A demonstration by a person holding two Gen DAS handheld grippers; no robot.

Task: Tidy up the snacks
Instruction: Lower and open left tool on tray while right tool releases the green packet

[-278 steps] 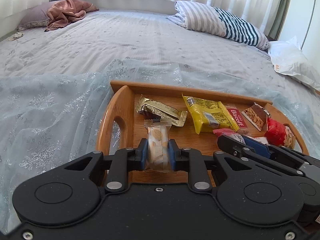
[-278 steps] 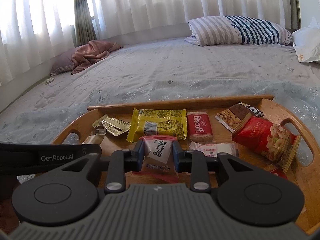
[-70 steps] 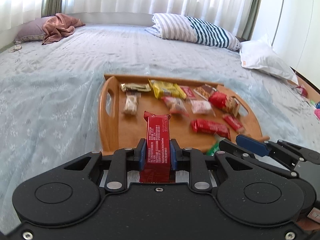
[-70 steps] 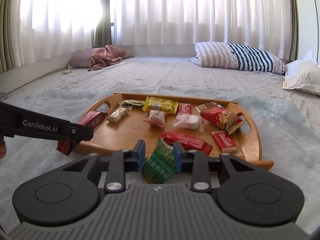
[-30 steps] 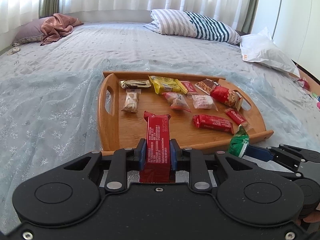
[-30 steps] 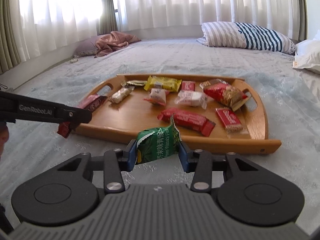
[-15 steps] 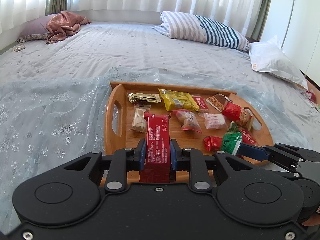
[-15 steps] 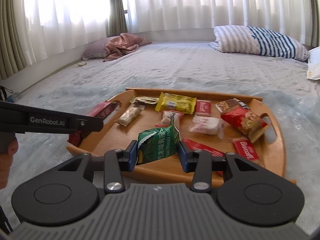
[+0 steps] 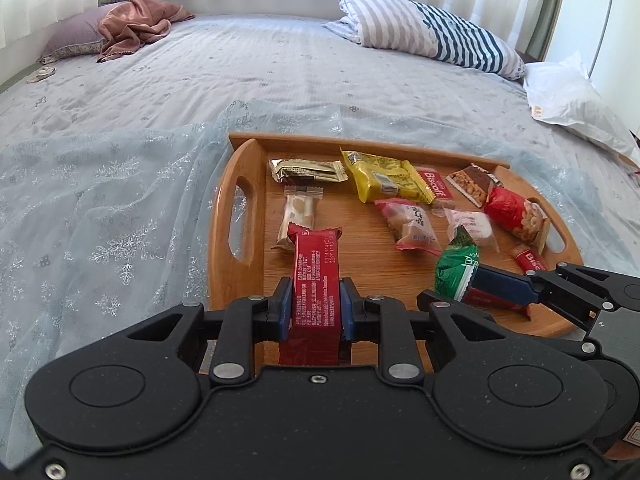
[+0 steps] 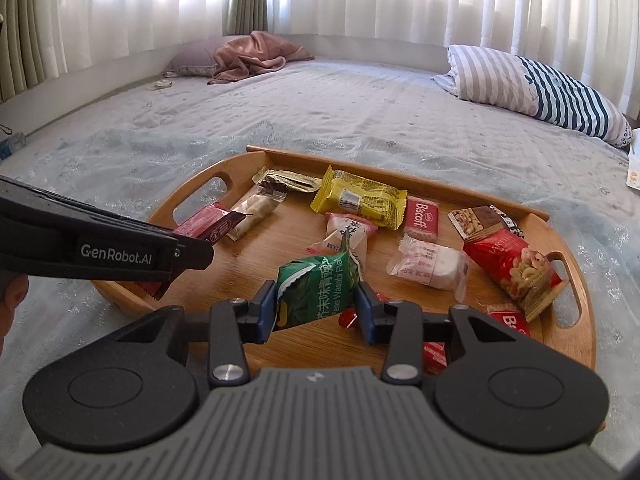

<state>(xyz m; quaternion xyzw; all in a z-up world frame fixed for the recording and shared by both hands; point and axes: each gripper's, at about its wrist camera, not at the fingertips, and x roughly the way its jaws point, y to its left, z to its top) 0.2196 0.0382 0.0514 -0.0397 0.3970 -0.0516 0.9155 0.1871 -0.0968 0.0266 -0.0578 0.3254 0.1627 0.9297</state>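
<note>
A wooden tray lies on the bed with several snack packets in it. My left gripper is shut on a long red snack bar and holds it over the tray's near left part; the bar also shows in the right wrist view. My right gripper is shut on a green wasabi pea packet above the tray's near middle; the packet also shows in the left wrist view. A yellow packet and a Biscoff packet lie at the tray's far side.
The tray rests on a sheer pale blue cloth spread over the grey bedspread. A striped pillow and a white pillow lie at the far right. A pink blanket lies at the far left.
Both grippers have moved forward over the tray with their packets still held. The tray looks larger and closer than half a second ago.
</note>
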